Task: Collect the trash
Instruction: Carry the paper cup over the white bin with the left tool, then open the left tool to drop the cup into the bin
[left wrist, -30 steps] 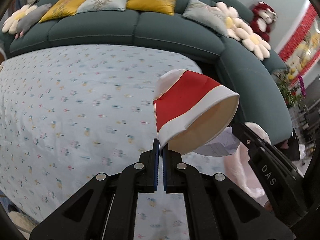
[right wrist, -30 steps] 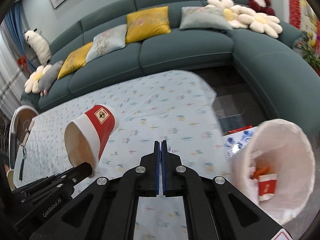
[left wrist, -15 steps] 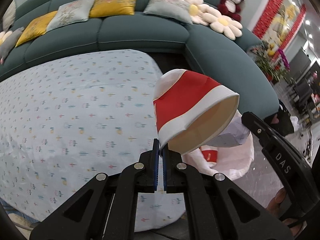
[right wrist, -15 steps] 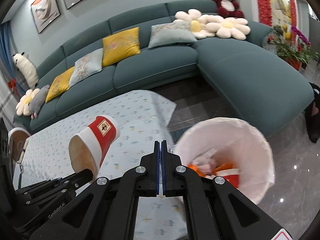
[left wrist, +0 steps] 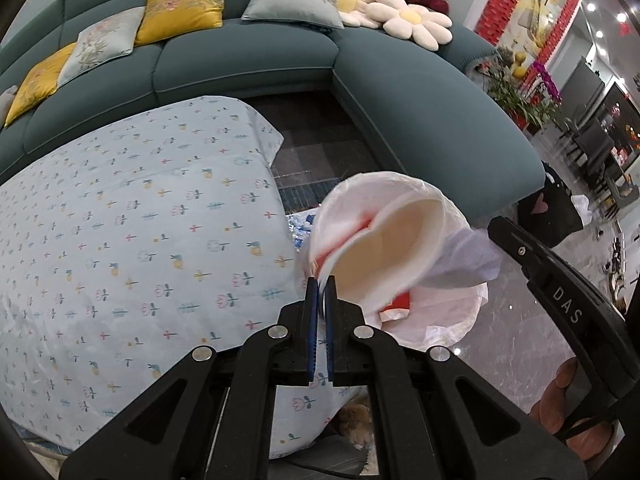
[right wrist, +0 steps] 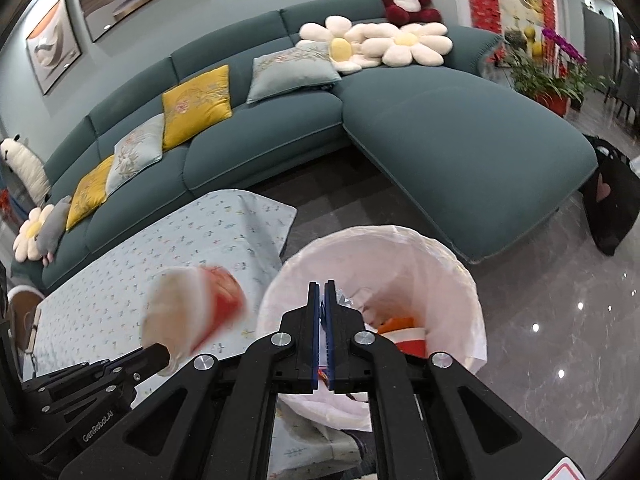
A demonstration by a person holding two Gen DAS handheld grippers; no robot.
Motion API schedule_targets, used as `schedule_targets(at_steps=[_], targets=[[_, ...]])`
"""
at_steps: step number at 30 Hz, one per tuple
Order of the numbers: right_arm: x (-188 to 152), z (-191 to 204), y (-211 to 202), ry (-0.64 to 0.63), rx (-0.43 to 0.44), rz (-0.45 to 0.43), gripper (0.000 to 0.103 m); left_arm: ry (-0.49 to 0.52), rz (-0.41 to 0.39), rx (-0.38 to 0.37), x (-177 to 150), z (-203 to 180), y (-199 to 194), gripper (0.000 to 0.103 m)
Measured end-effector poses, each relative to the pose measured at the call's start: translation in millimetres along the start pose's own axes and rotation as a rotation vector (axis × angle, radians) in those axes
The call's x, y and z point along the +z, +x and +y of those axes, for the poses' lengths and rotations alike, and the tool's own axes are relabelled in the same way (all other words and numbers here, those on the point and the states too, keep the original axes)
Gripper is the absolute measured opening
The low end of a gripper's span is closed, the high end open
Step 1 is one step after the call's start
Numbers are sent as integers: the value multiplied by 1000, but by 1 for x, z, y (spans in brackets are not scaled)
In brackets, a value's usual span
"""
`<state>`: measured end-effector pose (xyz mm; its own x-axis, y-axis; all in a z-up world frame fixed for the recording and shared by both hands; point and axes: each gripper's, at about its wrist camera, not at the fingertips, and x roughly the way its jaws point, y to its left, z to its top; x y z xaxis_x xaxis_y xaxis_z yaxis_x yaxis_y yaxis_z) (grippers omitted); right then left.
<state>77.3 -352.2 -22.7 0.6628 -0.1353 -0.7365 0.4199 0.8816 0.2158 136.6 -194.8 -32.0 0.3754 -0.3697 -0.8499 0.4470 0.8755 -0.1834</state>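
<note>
In the left wrist view, the red and white paper cup [left wrist: 384, 252] is pinched by its rim between the pressed-together blue pads of the left gripper [left wrist: 320, 292], and its open mouth is turned toward the camera. It is held just above and in front of the claw, over the near edge of the round bin lined with a thin white plastic bag [left wrist: 452, 320]. A risk can be judged here: the grip is only on a thin rim, so the cup may slip or fold, and if it is released too soon it may fall on the table covered with a light blue flowered cloth [left wrist: 132, 240] or on the grey polished floor [left wrist: 520, 340] instead of into the bag. The loose liner could also be pushed down by the cup. In the right wrist view, the right gripper [right wrist: 323, 320] is seen pressed almost shut, and whether anything thin is caught between its pads cannot be told. It is pointed into the bin [right wrist: 460, 280], where red and orange trash [right wrist: 404, 332] is already lying. The cup [right wrist: 192, 312] is blurred, to the left of this claw and beside the bin rim, so a collision of the two tools is possible.
</note>
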Motion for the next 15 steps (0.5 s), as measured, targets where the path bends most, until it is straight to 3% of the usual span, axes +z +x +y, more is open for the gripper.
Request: schedule_targets(at_steps=[12, 15], targets=[[-1, -16, 3, 14, -28, 0, 18, 38, 23, -10, 5, -23, 17, 3], [-1, -18, 0, 7, -40, -8, 27, 45, 25, -14, 8, -28, 20, 4]])
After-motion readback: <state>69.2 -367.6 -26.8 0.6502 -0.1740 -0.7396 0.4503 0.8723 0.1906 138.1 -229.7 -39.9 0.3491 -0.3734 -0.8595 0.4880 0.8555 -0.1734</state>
